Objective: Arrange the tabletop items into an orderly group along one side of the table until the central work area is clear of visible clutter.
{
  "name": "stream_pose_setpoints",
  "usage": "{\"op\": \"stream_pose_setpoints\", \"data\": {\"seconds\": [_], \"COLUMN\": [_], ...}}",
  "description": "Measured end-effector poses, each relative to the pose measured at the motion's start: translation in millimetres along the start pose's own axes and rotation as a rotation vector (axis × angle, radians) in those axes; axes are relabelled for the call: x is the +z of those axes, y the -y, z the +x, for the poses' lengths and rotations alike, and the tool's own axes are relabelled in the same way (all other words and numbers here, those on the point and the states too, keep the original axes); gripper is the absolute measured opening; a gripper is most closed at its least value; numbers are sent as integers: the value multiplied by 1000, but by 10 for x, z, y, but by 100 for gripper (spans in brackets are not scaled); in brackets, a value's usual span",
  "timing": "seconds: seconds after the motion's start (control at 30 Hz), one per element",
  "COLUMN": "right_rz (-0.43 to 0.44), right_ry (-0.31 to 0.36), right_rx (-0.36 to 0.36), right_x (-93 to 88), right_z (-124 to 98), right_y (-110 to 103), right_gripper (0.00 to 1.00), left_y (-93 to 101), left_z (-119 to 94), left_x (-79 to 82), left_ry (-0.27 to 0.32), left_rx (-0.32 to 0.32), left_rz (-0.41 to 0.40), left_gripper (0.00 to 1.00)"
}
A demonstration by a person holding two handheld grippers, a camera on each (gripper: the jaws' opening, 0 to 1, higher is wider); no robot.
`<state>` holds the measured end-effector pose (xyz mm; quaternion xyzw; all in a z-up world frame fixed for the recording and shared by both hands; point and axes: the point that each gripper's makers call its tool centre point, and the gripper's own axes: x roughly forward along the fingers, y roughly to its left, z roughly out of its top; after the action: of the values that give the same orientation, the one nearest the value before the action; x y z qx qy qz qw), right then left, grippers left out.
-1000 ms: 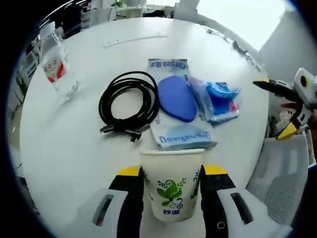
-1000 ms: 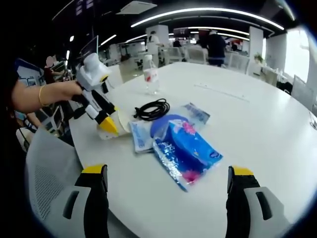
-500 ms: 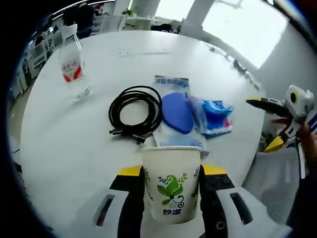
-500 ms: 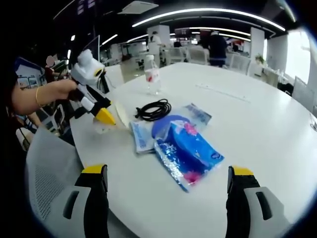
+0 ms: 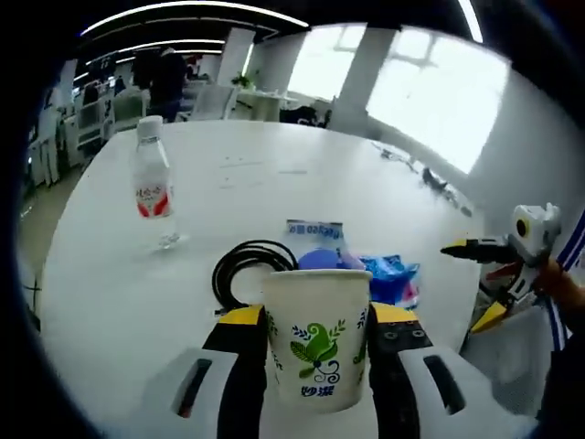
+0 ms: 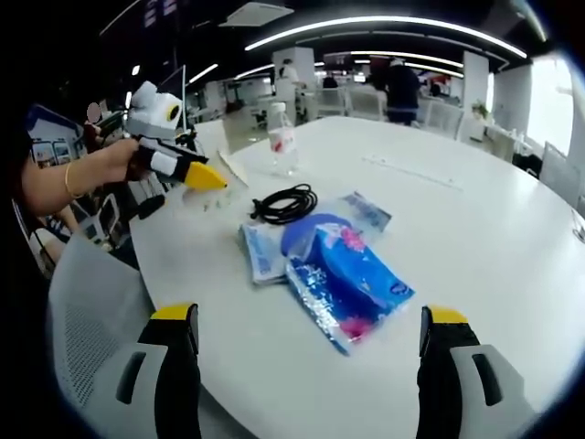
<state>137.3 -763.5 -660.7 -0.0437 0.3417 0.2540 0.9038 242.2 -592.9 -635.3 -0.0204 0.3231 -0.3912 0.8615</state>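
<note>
So the left tongs [image 5: 317,340] are clamped on a paper cup [image 5: 317,338], white with a green leaf print, one jaw on each side of it. The cup sits upright between the jaws, up off the white round counter [image 5: 110,293].

Going left to right in the left gripper view: a water bottle [image 5: 152,189] with a red label stands upright on the far left part of the counter, well apart from everything else. Then a coil of black cable [image 5: 245,267] shows just behind the cup's rim. Next to that is a blue oval thing [image 5: 320,260] on a flat white packet [image 5: 313,231] with blue lettering, mostly hidden by the cup. Right of it is a crinkly blue plastic pack [image 5: 393,277]. Far right, the right tongs [image 5: 471,283] come into view, held by a hand [image 5: 558,279], with the jaws spread wide.

In the right gripper view, left to right: the left tongs [image 6: 206,178] are up in the air over the counter's near-left edge [image 6: 155,247], held by a hand [image 6: 110,163]. Then come the bottle [image 6: 281,139], the cable [image 6: 285,203], the white packet [image 6: 260,249] and the blue pack [image 6: 343,279], all bunched near that side. The right tongs [image 6: 306,352] are spread wide, with nothing between the jaws.
</note>
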Motion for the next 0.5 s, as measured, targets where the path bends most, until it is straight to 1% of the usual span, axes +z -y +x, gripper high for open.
{"op": "stream_pose_setpoints", "data": {"seconds": [0.03, 0.07, 0.13, 0.23, 0.3, 0.37, 0.5], "right_rz": [-1, -4, -3, 3, -2, -9, 0], "right_ry": [-3, -7, -5, -2, -6, 5, 19], "right_rx": [0, -2, -5, -5, -5, 0, 1], "right_x": [-5, -12, -11, -5, -10, 8, 32], "right_z": [0, 0, 0, -1, 3, 13, 33], "right_y": [2, 9, 21, 28, 33, 36, 65], "right_gripper": [99, 99, 99, 99, 99, 100, 100], "left_y": [6, 15, 47, 35, 32, 13, -15], "left_z": [1, 6, 6, 30, 37, 68, 117], "left_x": [14, 73, 106, 236, 261, 283, 349], "left_ry": [7, 45, 70, 147, 157, 164, 197], "left_rx": [3, 10, 2, 10, 11, 8, 22], "left_rz": [12, 31, 30, 26, 12, -10, -15], "left_gripper": [41, 41, 41, 40, 40, 40, 40]}}
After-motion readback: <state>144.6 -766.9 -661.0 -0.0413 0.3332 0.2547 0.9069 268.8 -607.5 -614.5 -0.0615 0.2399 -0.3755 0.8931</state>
